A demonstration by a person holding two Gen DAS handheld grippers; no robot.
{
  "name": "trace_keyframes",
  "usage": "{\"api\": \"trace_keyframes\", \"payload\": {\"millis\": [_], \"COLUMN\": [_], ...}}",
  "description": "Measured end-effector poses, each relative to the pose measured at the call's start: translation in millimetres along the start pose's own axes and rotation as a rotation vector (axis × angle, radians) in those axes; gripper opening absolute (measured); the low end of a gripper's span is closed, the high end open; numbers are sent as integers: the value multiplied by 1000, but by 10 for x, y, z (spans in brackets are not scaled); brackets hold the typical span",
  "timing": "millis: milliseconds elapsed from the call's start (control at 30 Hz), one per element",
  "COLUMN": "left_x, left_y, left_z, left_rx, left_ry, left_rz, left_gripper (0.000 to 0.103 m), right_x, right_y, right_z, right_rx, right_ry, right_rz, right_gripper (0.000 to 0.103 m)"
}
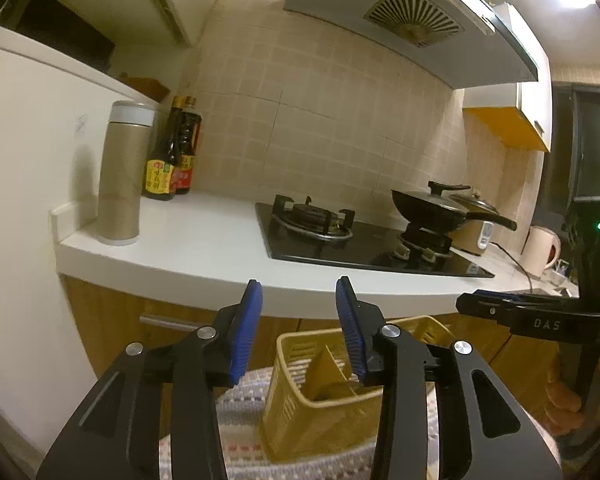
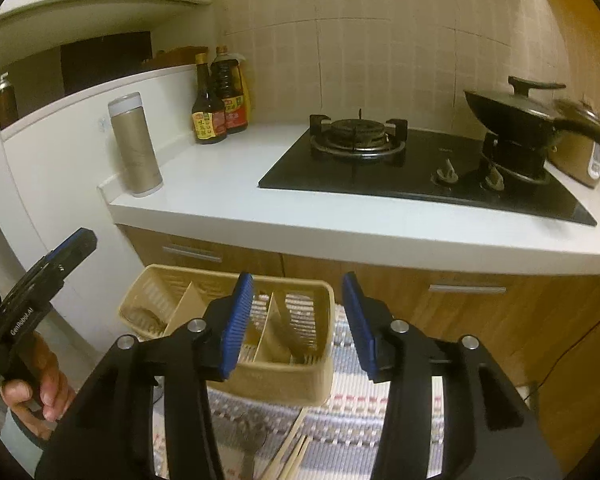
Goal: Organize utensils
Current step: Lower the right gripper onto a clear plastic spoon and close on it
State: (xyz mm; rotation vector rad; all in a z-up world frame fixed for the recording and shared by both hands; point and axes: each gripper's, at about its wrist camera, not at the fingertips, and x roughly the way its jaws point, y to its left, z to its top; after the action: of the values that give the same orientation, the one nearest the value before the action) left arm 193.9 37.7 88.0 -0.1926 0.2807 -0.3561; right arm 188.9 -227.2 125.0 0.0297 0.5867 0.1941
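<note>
Left wrist view: the left gripper stands with its blue pads apart and nothing between them, released, raised in front of the white countertop's front edge. Below and just past its fingers sits the yellow utensil basket on a striped mat, its dividers upright and the nearest compartments showing no clear contents. At the right edge a hand holds the other tool's handle, and that tool's black arm reaches across above the basket's far corner.

In the right wrist view the right gripper is likewise spread, empty, hanging over the basket's right end. The basket's rim runs from lower left to upper right, close under the wooden cabinet fronts; a dark utensil leans in the right compartment, and something dim lies in the left one, too unclear to name. Wooden chopsticks lie loose on the mat in front of the basket, beside a grey flat tool. The mat to the right of the basket is open. The countertop edge overhangs the cabinets; on top stand a thermos, two sauce bottles, the black hob and a lidded pan.
</note>
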Motion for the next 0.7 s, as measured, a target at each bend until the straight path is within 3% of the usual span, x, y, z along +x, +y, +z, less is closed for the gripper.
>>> {"api": "trace_keyframes", "payload": {"millis": [267, 500, 700], "left_x": [-382, -371, -74], "left_y": [102, 92, 226], "left_z": [54, -210, -674], "left_rx": [-56, -4, -37], "left_ry": [82, 286, 512], "left_rz": [-30, 16, 32], "left_gripper": [42, 44, 46], "right_x": [-354, -394, -25], "right_y": [18, 95, 190], "right_z": [-96, -269, -576], "right_rx": [32, 58, 51], "right_ry": [15, 112, 316], "right_rz": [5, 39, 75], "right_gripper": [43, 43, 43]}}
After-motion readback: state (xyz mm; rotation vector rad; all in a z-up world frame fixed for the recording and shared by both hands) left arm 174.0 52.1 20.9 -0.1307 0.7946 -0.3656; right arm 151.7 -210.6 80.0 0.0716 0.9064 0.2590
